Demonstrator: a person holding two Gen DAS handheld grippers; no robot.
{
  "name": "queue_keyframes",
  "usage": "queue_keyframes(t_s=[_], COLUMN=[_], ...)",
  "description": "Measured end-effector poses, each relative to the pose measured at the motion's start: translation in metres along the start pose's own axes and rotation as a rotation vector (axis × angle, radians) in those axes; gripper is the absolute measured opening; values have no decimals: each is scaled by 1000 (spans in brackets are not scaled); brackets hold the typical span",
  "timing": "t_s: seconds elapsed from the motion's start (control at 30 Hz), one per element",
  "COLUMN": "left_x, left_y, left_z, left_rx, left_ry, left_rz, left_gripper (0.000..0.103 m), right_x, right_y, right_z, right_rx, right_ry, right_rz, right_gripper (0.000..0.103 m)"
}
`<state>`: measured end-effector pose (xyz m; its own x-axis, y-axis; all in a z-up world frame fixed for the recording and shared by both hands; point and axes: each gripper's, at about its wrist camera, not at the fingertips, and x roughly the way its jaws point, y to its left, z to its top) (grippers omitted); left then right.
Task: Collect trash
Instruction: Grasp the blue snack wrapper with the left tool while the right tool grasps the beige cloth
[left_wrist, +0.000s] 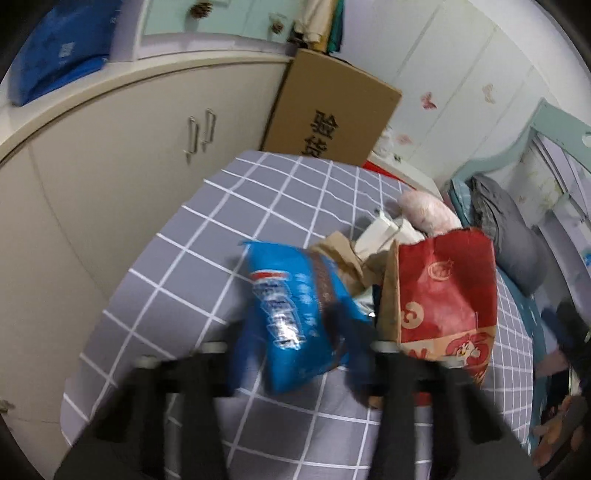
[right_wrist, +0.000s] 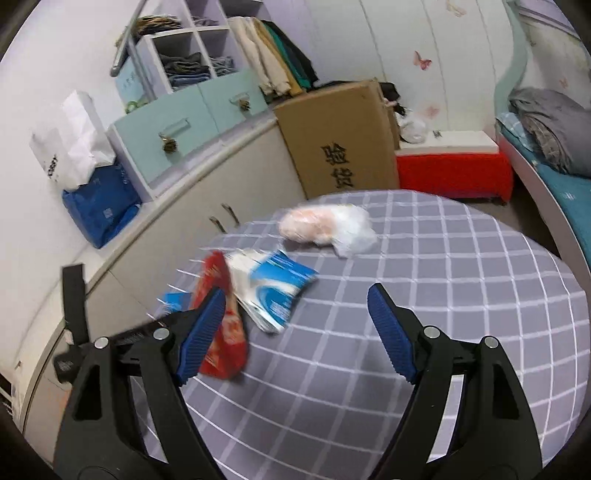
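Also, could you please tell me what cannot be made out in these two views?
- Left wrist view: motion blur smears the left gripper, so whether it pinches the blue packet is unclear.
- Left wrist view: the red paper bag hides most of its contents behind its own wall.
- Right wrist view: blur makes the contents of the pink-and-white plastic bag unreadable.

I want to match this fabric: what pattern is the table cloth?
Grey with a white grid of squares, clearest in the right wrist view: table cloth.
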<state>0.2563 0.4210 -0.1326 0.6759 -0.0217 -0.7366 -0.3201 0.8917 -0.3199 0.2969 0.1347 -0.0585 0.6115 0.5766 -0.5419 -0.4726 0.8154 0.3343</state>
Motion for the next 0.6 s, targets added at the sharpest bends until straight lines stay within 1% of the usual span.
queue_keyframes(t_s=[0.03, 0.1, 0.13, 0.27, 0.37, 0.47, 0.5, 0.53, 0.6], left_x=[-2, -11, -16, -40, -60, -71, -74, -76, -78], left_y=[1, 5, 8, 22, 28, 31, 34, 35, 39], left_z=[0, -1, -1, 5, 9, 12, 12, 12, 12], left_rx=[10, 16, 13, -19, -23, -17, -23, -27, -22], left_ry=[-8, -38, -53, -125, -186, -193, -200, -209, -213], left_rz=[7, -3, -7, -6, 38, 30, 31, 40, 81], left_gripper=[9, 5, 4, 3, 3, 3, 3, 3, 3], right_x=[2, 5, 9, 24, 38, 54, 65, 74, 103], right_y=[7, 21, 35, 80, 117, 147, 156, 159, 161], right_z=[3, 11, 15, 28, 32, 32, 33, 32, 30], right_rx=[-14, -48, -83, -189, -264, -304, -301, -288, -222], right_ry=[-1, -2, 11, 32, 45, 72, 102, 128, 211], right_rz=[8, 22, 25, 58, 80, 114, 135, 150, 203], right_gripper=[78, 78, 78, 78, 78, 78, 78, 77, 64])
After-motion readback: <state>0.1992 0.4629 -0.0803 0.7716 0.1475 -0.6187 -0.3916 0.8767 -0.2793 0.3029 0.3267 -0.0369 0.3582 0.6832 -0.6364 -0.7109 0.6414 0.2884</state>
